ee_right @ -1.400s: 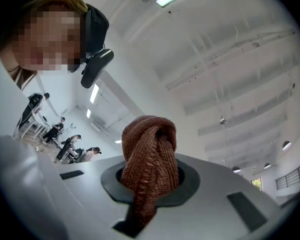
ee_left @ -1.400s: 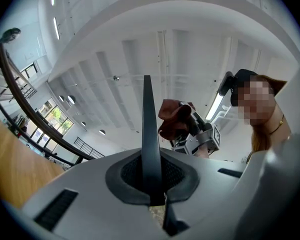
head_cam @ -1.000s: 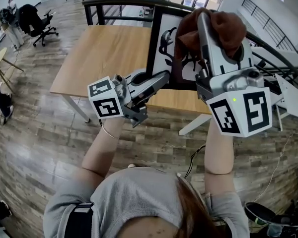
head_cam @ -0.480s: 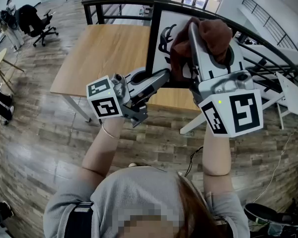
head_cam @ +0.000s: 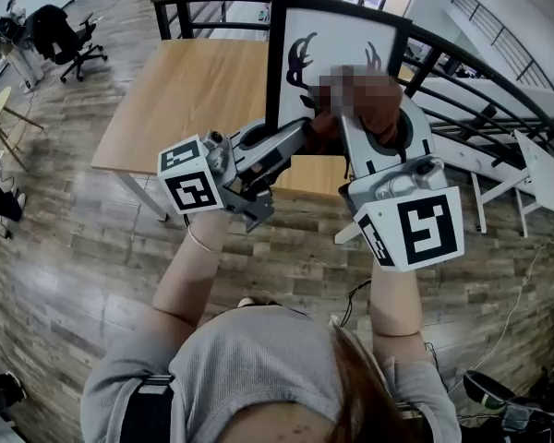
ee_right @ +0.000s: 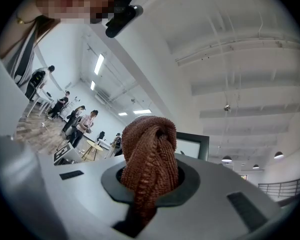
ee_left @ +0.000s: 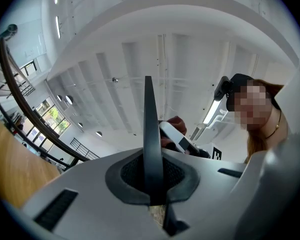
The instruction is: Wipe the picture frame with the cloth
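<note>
The left gripper (ee_left: 152, 184) pinches the picture frame (head_cam: 337, 40) by its edge. The right gripper (ee_right: 149, 184) clutches the brown cloth (head_cam: 388, 109) at the frame's lower face (wiping looks underway, I'd say, not finished).

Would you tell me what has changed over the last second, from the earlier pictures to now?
The right gripper, shut on the brown cloth, has come down the face of the picture frame, from its top toward the lower part, uncovering the antler print. Nothing was taken hold of or let go. The left gripper stays clamped on the frame's left edge, and the frame stays upright on the wooden table.
</note>
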The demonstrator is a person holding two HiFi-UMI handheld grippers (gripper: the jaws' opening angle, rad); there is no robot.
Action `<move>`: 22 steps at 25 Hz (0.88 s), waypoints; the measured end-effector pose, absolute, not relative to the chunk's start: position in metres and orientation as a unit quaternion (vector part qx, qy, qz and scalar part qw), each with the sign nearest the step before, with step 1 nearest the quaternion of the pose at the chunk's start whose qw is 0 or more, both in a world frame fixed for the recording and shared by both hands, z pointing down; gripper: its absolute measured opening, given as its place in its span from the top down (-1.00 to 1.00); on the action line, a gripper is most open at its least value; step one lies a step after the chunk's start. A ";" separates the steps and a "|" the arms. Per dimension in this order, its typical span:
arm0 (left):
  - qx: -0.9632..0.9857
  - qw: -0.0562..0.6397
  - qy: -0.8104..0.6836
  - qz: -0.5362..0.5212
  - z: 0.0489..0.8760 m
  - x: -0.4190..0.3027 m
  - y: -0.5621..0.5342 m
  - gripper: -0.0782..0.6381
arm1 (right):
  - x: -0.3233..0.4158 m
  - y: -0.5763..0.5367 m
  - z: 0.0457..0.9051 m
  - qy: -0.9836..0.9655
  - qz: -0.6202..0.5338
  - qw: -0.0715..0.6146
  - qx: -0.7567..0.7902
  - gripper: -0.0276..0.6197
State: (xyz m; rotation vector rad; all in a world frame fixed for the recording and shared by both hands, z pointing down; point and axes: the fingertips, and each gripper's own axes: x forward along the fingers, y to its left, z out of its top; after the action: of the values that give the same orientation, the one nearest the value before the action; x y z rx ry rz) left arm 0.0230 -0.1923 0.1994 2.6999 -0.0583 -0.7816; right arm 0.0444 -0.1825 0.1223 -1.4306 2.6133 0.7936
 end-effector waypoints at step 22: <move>0.942 0.176 -0.020 -0.286 0.196 0.022 -0.188 0.73 | 0.043 -0.159 0.175 0.874 0.194 0.022 -0.444 0.78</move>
State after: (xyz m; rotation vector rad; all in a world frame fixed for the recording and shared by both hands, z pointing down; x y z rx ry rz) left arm 0.0224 -0.1883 0.1959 2.6667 -0.0573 -0.8102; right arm 0.0427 -0.1594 0.1750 -1.3767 2.7083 0.5996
